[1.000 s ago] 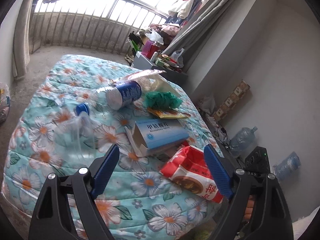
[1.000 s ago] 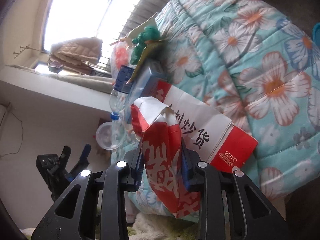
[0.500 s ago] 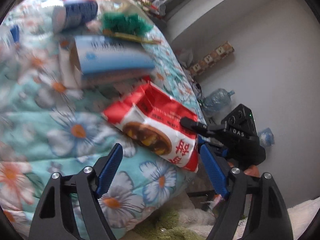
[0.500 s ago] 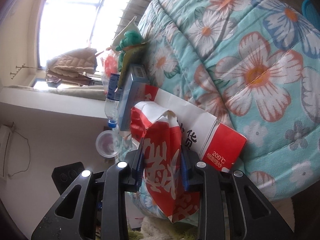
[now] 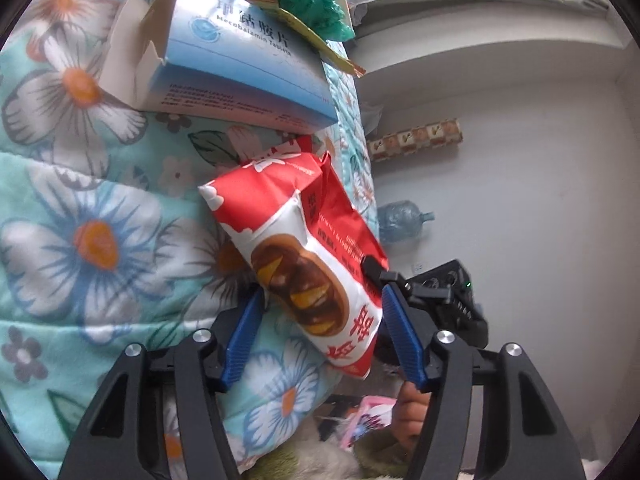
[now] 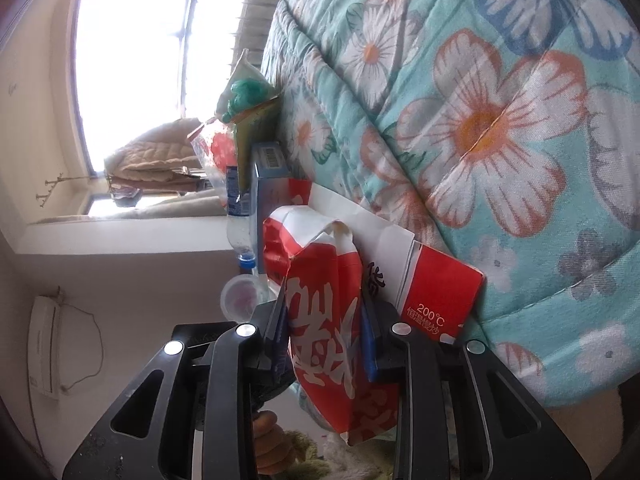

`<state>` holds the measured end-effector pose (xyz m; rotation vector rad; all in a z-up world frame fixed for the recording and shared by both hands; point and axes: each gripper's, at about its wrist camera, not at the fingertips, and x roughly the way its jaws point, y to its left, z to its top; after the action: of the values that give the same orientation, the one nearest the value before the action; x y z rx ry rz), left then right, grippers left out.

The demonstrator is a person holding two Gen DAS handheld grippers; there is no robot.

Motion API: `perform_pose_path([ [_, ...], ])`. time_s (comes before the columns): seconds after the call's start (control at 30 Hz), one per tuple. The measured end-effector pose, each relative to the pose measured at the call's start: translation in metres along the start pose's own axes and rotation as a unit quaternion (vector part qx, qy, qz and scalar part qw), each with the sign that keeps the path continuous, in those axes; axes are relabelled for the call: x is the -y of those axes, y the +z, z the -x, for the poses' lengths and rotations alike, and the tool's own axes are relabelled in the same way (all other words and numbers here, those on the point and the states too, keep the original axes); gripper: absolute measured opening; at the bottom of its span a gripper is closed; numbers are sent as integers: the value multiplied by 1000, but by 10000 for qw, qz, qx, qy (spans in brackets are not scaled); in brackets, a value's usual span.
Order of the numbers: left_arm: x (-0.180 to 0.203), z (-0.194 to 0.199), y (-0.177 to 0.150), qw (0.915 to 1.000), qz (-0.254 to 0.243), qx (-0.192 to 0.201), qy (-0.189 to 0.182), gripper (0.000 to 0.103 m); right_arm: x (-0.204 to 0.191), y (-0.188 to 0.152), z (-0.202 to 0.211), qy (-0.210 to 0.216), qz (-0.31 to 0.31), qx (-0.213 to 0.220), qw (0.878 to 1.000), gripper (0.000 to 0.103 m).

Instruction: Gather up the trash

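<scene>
Bags: one red bag (image 5: 316,264), clamped in your right gripper (image 6: 326,330).
Left gripper (image 5: 320,336): closing around it.
Beside: one box (image 5: 240,60).

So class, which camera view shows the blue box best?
The left wrist view: the blue box shows its printed top and torn-open end. The right wrist view gives only its narrow end, partly behind the red bag.

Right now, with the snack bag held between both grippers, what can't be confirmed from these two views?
- Left wrist view: whether the left gripper, whose jaws are closing, touches the red snack bag; the bag covers the pads' inner faces.
- Right wrist view: the bag's bottom end is hidden behind the right gripper.
- Both views: no trash bin appears.
- Left wrist view: the blue medicine box interior is unseen.
</scene>
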<state>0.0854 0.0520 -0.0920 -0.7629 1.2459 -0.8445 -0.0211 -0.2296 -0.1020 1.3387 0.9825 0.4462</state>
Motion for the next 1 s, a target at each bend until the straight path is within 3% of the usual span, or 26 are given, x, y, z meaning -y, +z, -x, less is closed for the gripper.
perform_pose_path([
  [0.1,-4,-6,3,9996,218,98,-171,51,7,2,4,137,-182,5,9997,27],
  [0.23,-6,-14,5,9993,314,124,-139,40,16,3,10,323,-381,-4,9988,26],
  [0.5,3,-17,12,9993,270,152,-213,33,21,-3,20,500,-404,23,9979,28],
  [0.67,0,-14,13,9990,312,94,-316,27,11,-6,24,265,-131,91,9995,34],
  [0.83,0,-14,16,9990,331,82,-304,25,-3,-7,41,-116,232,417,9988,53],
  [1.0,0,-5,14,9996,235,56,-176,24,-12,-9,64,-501,583,818,9937,56],
])
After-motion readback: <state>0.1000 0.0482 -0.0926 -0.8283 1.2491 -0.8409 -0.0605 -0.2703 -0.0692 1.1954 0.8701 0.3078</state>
